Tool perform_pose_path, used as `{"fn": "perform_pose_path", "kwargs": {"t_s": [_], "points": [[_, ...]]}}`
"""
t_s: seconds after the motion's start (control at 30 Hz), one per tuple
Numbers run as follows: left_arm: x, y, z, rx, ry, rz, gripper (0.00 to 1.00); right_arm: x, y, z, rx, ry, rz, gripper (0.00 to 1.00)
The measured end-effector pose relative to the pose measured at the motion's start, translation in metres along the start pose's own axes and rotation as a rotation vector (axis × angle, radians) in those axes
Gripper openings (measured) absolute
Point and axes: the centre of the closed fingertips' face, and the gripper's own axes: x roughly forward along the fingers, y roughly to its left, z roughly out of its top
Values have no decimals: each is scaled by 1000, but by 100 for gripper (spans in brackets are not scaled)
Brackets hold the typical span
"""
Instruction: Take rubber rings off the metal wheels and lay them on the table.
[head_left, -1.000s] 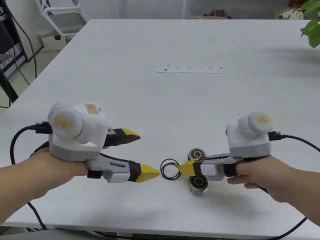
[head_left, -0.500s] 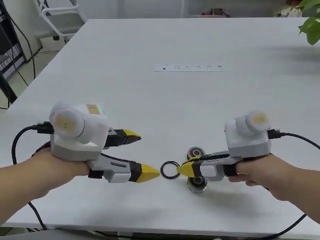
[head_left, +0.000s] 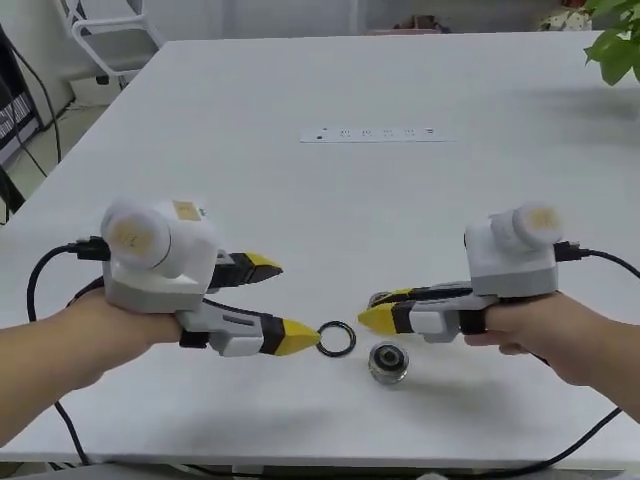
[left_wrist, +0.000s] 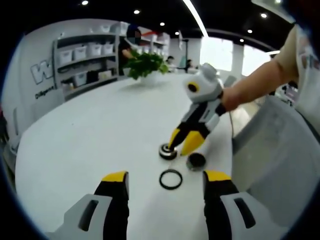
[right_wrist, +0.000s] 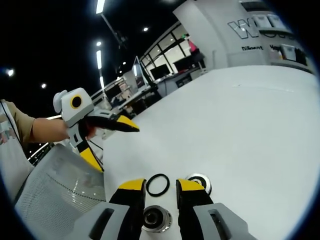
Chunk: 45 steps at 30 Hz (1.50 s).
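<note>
Plainly both pairs of jaws stand spread and hold nothing: the left gripper (head_left: 283, 303) wide, the right gripper (head_left: 368, 309) narrower. Between the two sets of tips a black rubber ring (head_left: 336, 338) lies flat on the white table (head_left: 400, 200). One metal wheel (head_left: 388, 361) sits just beside the ring. A second wheel (left_wrist: 167, 151) lies under the right gripper's tips, perhaps touching one; the left gripper view is too coarse to tell. Farther off lies a power strip (head_left: 370, 133).

Smooth, matt table (head_left: 400, 80) holds a dull rubber ring (head_left: 336, 338) and a glossy metal wheel (head_left: 388, 361); left gripper (head_left: 288, 302) and right gripper (head_left: 370, 308) are matt plastic.
</note>
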Motion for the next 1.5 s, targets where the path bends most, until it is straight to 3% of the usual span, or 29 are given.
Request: {"fn": "perform_pose_path", "kwargs": {"t_s": [0.47, 0.67, 1.1, 1.5], "points": [[21, 1, 10, 13, 5, -19, 60, -23, -25, 5, -43, -45, -74, 28], [35, 0, 13, 16, 10, -31, 59, -28, -35, -2, -85, -29, -105, 28], [61, 1, 13, 13, 18, -54, 54, -25, -39, -21, -179, 28, -124, 27], [81, 1, 7, 4, 38, -63, 46, -17, -44, -29, -196, 42, -123, 24]]}}
